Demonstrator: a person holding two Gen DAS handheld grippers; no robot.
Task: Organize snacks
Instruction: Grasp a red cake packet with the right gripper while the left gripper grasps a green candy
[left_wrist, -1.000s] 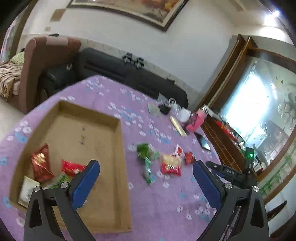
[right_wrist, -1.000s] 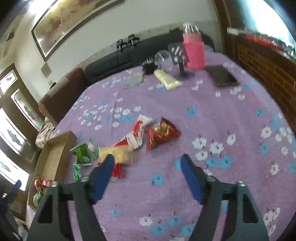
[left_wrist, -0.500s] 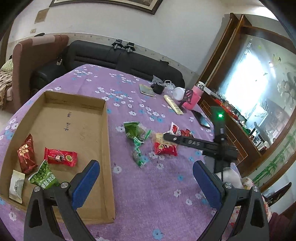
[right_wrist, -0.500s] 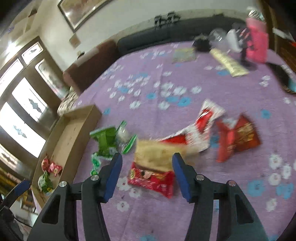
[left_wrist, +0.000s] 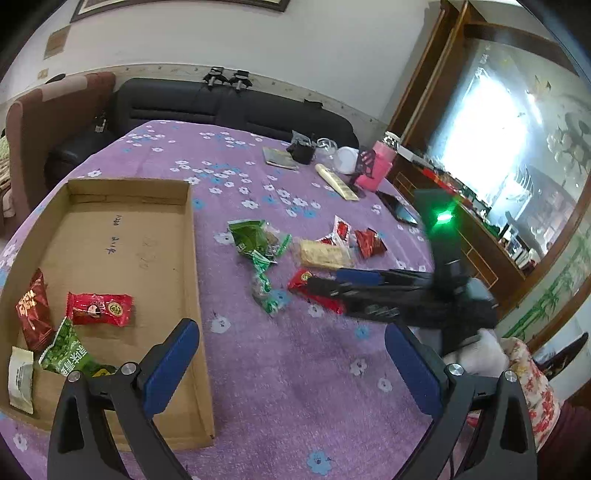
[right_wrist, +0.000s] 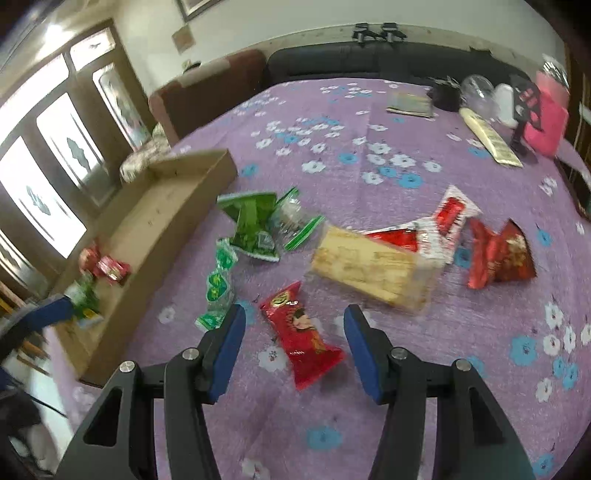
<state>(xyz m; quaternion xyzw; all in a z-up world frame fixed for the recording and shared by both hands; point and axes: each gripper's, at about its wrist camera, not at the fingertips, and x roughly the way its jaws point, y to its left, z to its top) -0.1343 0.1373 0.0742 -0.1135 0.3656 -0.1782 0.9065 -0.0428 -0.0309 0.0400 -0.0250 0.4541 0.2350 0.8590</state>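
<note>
A shallow cardboard box (left_wrist: 192, 258) lies on the purple flowered cloth with several snack packets in it, among them a red one (left_wrist: 99, 303) and a green one (left_wrist: 66, 354). Loose snacks lie right of the box: green packets (right_wrist: 251, 221), a beige cracker pack (right_wrist: 369, 266), red-and-white packets (right_wrist: 450, 218) and a dark red bag (right_wrist: 498, 254). My right gripper (right_wrist: 294, 314) is open, low over a red packet (right_wrist: 299, 328) that lies between its fingers; the pads stand clear of it. My left gripper (left_wrist: 290, 328) is wide open near the box's right wall, holding nothing.
At the table's far side stand a pink bottle (left_wrist: 380, 166), a phone (left_wrist: 400, 212), a long yellow packet (left_wrist: 336, 182) and small clutter. A black sofa (left_wrist: 229, 107) runs behind the table. A person's floral sleeve (left_wrist: 528, 387) shows at the right.
My right gripper moved left and down over the snack pile to the red packet, rolled, and its jaws narrowed. It came into the left wrist view, which shifted a little.
</note>
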